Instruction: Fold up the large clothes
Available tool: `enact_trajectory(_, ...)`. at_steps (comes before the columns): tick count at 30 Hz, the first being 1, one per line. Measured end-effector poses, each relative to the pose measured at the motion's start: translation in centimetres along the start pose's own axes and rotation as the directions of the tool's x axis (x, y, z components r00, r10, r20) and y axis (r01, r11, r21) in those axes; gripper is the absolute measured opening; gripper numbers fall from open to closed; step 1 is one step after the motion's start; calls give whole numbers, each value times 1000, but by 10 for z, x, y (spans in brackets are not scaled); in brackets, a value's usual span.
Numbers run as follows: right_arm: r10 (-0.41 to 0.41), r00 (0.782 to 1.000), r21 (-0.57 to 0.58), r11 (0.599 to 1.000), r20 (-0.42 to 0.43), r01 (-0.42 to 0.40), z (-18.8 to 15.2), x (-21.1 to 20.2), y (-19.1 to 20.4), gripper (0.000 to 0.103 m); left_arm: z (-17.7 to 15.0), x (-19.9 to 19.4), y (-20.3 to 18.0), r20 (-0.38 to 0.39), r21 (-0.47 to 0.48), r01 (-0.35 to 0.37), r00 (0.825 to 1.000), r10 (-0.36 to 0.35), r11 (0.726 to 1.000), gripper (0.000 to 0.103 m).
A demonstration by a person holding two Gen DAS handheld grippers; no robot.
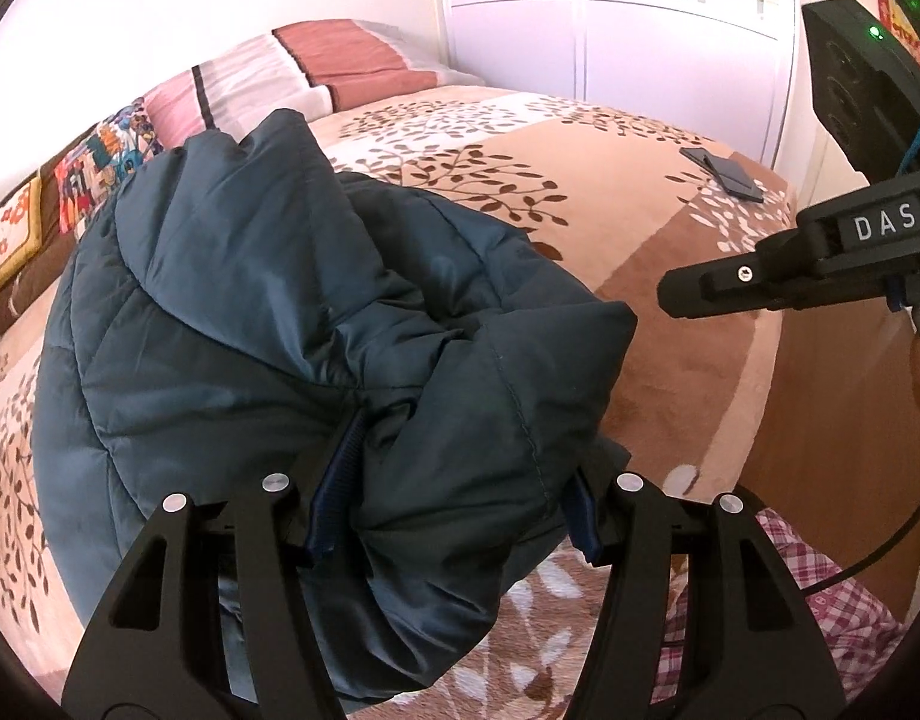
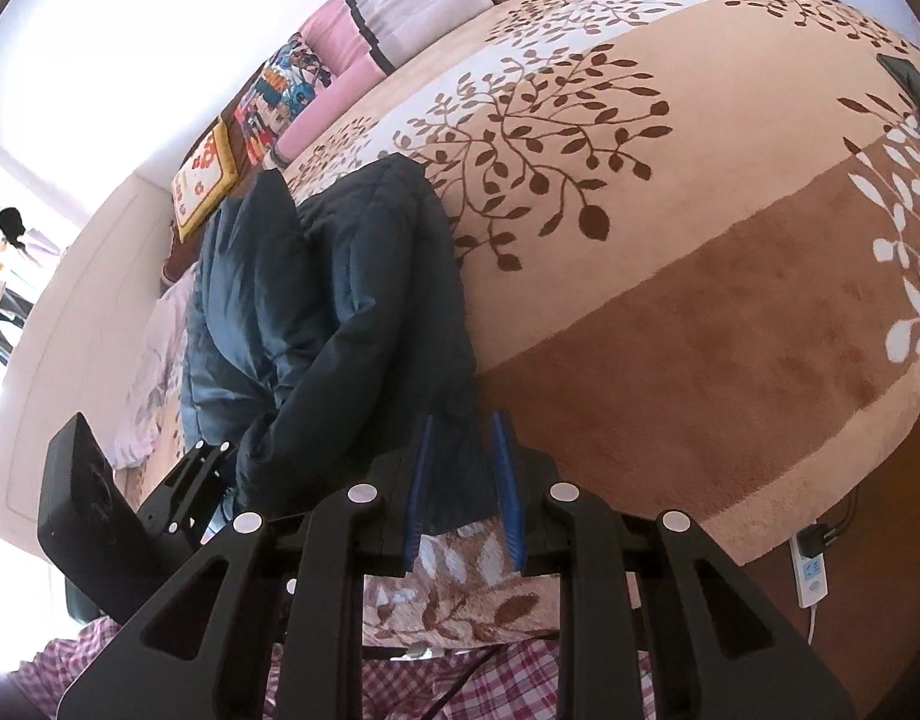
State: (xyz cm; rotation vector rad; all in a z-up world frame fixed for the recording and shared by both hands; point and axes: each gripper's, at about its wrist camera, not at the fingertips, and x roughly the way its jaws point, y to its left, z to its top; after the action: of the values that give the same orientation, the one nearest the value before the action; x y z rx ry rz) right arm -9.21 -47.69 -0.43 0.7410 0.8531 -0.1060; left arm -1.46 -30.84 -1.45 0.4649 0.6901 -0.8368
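A dark teal quilted jacket lies bunched on the bed and also shows in the right wrist view. My left gripper is shut on a thick fold of the jacket near the bed's front edge, its blue pads pressed into the padding. My right gripper has its jaws a little apart, with no cloth clamped between them; the jacket's dark edge lies beyond them. In the left wrist view the right gripper hovers over the bed, right of the jacket.
The bed has a beige and brown leaf-patterned blanket. Pillows and cushions lie at its head. A dark flat object lies at the far right of the bed. A white wardrobe stands behind. A power strip hangs below the bed's edge.
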Motion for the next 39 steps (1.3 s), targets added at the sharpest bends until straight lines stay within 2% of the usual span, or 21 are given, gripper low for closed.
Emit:
enact_trajectory(5,-13,1000,-44,999,-5,13,12,2,13,24,1,-13,4,-8,-14,47,999,-47,999,60)
enact_trajectory(9,11,1000,-109,994,12,-9,35,1,39,24,-5,-53,27,32,-91,130,991,-127,987,60)
enact_trajectory(10,21,1000,-127,992,13,-19,41,2,48,24,-9,-66,39,48,-124,125,992,-120,984,60)
enact_trajectory(12,36,999,-183,983,7,-34,56,9,73,24,-19,-85,61,65,-191,73,996,-61,979,60)
enact_trajectory(14,48,999,-250,967,-2,-47,71,20,104,22,-35,-95,89,30,-285,6,1000,3,959,60)
enact_trajectory(16,59,998,-304,951,-22,-63,80,35,130,22,-52,-89,106,-24,-353,-12,1000,4,935,60)
enact_trajectory(18,41,998,-351,935,-54,-57,90,57,153,22,-68,-74,110,-96,-385,-43,995,6,922,59)
enact_trajectory(21,-31,995,-376,927,-93,-6,107,99,167,22,-73,-60,107,-118,-368,-74,993,32,927,59)
enact_trajectory(23,-118,984,-386,921,-130,59,114,131,164,20,-71,-57,101,-112,-331,-80,993,45,940,60)
enact_trajectory(26,-245,958,-435,887,-152,157,112,168,152,14,-71,-53,92,-95,-284,-79,994,54,956,61)
enact_trajectory(27,-255,955,-440,882,-152,166,110,174,147,14,-73,-56,93,-92,-277,-79,994,55,958,62)
enact_trajectory(31,-208,967,-405,904,-146,133,101,185,119,13,-72,-56,95,-81,-272,-54,996,33,961,63)
enact_trajectory(34,-189,977,-407,903,-97,134,88,187,108,13,-71,-58,95,-79,-278,-29,997,7,960,64)
enact_trajectory(36,-174,982,-396,909,-73,132,83,185,105,13,-69,-65,103,-73,-313,3,997,-28,950,65)
enact_trajectory(37,-172,982,-390,912,-71,131,83,185,105,13,-68,-73,112,-57,-356,29,997,-52,934,65)
enact_trajectory(38,-172,983,-386,913,-67,134,84,182,107,13,-66,-80,123,-32,-397,44,998,-62,917,70)
enact_trajectory(39,-173,983,-383,914,-62,137,87,177,110,14,-65,-86,130,-12,-427,47,998,-58,903,79)
